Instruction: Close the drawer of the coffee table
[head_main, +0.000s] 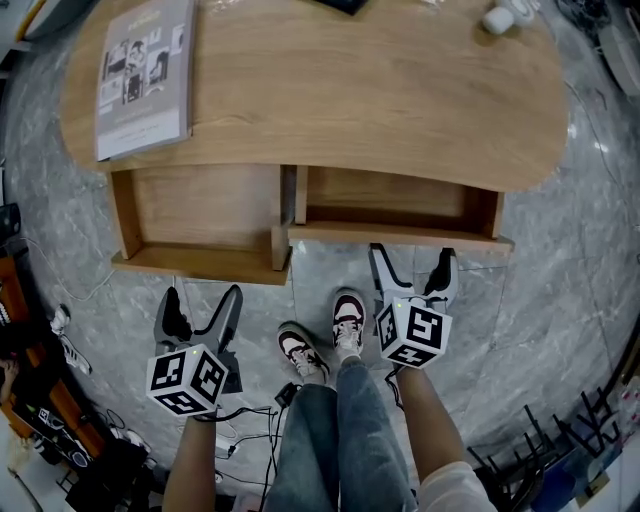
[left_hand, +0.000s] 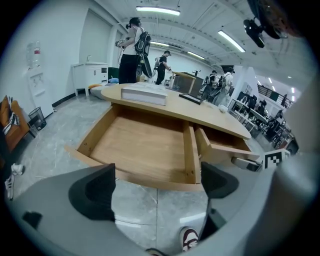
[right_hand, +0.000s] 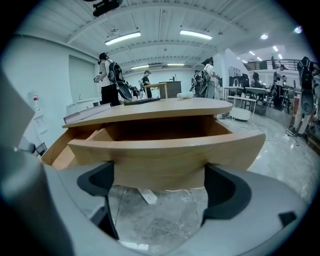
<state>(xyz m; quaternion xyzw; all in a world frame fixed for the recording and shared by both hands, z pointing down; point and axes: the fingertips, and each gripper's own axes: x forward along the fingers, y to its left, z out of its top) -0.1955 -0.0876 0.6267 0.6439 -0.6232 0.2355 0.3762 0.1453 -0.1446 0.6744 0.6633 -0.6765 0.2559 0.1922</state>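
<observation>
The wooden coffee table (head_main: 400, 90) has two drawers, both pulled out and both empty. The left drawer (head_main: 200, 215) sticks out farther than the right drawer (head_main: 400, 232). My left gripper (head_main: 203, 300) hangs open a short way in front of the left drawer's front edge, apart from it. In the left gripper view, that drawer (left_hand: 145, 145) lies beyond the open left gripper (left_hand: 157, 186). My right gripper (head_main: 412, 260) is open, its fingertips right at the right drawer's front panel (right_hand: 165, 150). In the right gripper view, that panel fills the space just ahead of the right gripper (right_hand: 157, 187); contact cannot be told.
A grey magazine (head_main: 145, 75) lies on the table's left end and a small white object (head_main: 497, 18) at its far right. The person's shoes (head_main: 348, 320) stand on the marble floor between the grippers. Cables (head_main: 250, 420) trail behind; black racks (head_main: 560, 450) stand at the lower right.
</observation>
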